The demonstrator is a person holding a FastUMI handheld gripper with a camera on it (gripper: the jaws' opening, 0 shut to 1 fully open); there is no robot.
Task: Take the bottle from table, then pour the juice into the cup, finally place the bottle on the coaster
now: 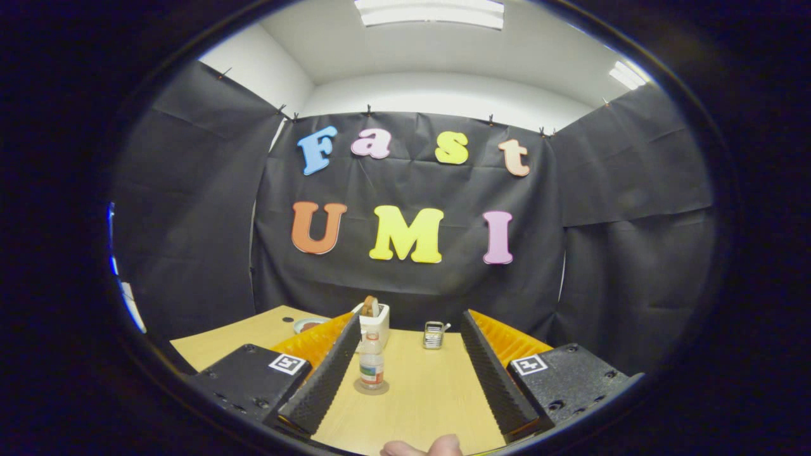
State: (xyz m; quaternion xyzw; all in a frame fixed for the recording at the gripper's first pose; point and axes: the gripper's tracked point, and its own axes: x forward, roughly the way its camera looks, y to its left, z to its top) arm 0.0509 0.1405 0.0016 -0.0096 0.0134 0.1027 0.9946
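A small clear bottle (372, 364) with a pale cap and a label stands upright on a round coaster (372, 388) on the wooden table (424, 392). It is between my fingers, close to the inner face of the left finger (326, 377) and apart from it. My gripper (410, 315) is open wide and holds nothing. A small ribbed clear cup (433, 335) stands farther back, between the fingertips. A white container (374, 322) with something brown in it stands behind the bottle.
A small plate (309, 325) with something dark on it lies at the back left, beyond the left finger. Black cloth walls close the table at the back and sides. A person's fingertip (423, 447) shows at the near edge.
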